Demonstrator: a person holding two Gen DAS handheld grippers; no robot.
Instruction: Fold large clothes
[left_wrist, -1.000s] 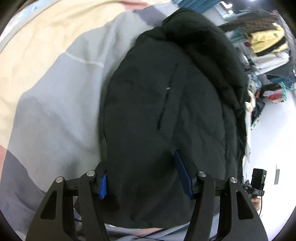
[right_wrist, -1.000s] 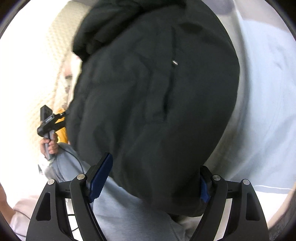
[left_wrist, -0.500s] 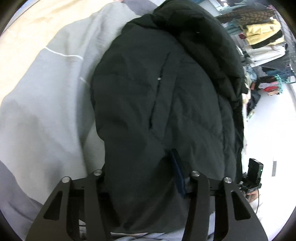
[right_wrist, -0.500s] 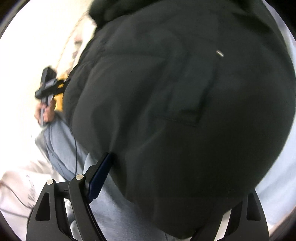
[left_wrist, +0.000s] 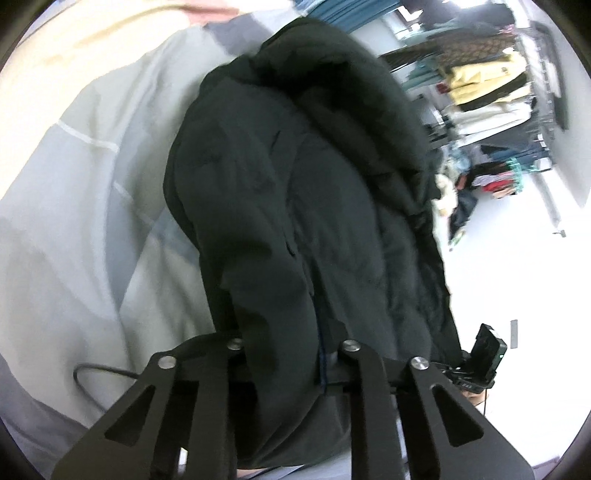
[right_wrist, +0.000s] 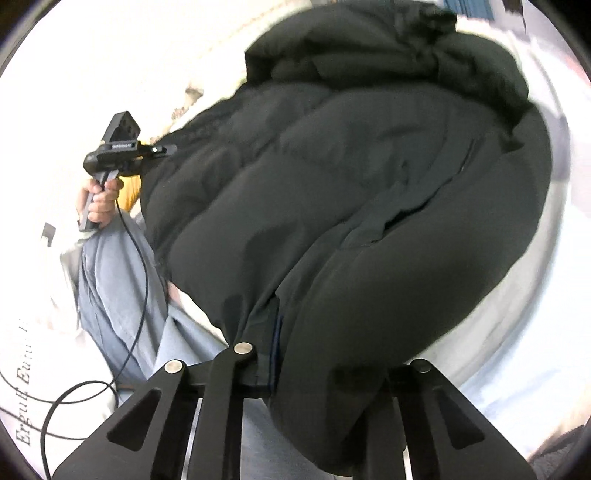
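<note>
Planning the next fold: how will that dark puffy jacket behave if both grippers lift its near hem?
The jacket will probably sag between left gripper and right gripper, whose jaws are closing on bunched hem. Its quilted bulk suggests it springs back rather than creasing flat. The smooth shell may slip from a shallow pinch.

Each black two-finger gripper, left (left_wrist: 284, 354) and right (right_wrist: 314, 354), is built of flat matte-black angular arms with triangular cut-outs and round silver screw heads at the pivots; a thin strip of blue pad lines a finger. A thin black cable (right_wrist: 136, 280) trails from the other handset's black pistol-shaped handle (right_wrist: 110, 162). The person wears light blue-grey trousers (right_wrist: 110, 280).
</note>
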